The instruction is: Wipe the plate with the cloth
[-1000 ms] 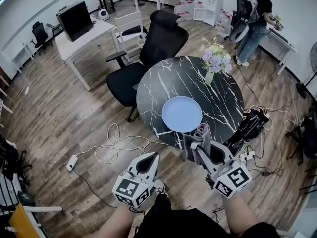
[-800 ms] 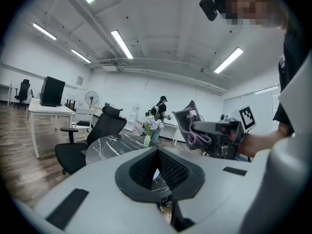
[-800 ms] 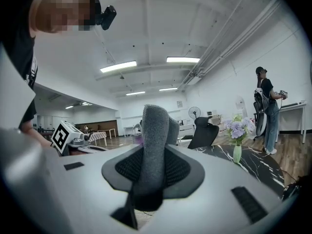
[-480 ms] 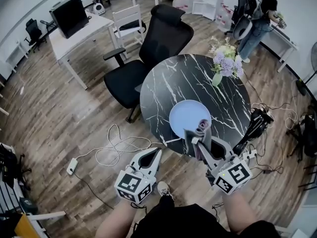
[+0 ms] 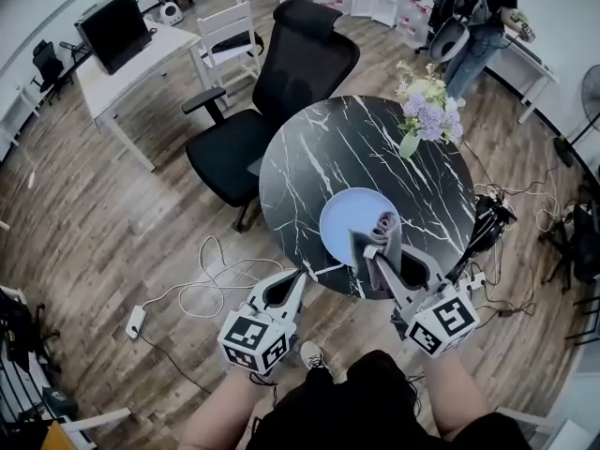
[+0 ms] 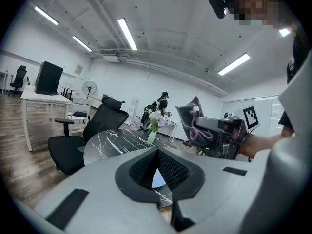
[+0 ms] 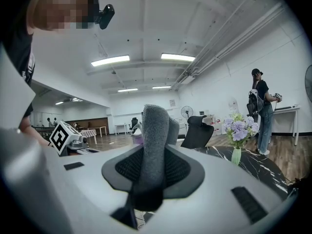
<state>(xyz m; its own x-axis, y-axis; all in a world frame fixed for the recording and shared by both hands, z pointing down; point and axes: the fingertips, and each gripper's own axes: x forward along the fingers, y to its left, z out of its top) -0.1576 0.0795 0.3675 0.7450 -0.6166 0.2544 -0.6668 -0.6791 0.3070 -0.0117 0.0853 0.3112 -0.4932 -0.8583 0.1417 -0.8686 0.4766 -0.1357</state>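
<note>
Right gripper (image 5: 373,247), clamped on the cloth (image 5: 385,227), hovered near-level at the plate's (image 5: 341,219) 5 o'clock rim — left gripper (image 5: 298,277) (jaws together, empty) beyond 7 o'clock.

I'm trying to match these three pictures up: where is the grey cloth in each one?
Head view: grey cloth lower right of centre, overlapping the plate, in the right hand-held gripper.
Left gripper view: right of centre, at mid-height.
Right gripper view: dead centre, between the jaws.
Shared landmark: the vase of flowers.

Office: desk (image 5: 161,49), monitor (image 5: 115,30), swivel chair (image 5: 298,71), ceiling strip lights (image 6: 126,33).
</note>
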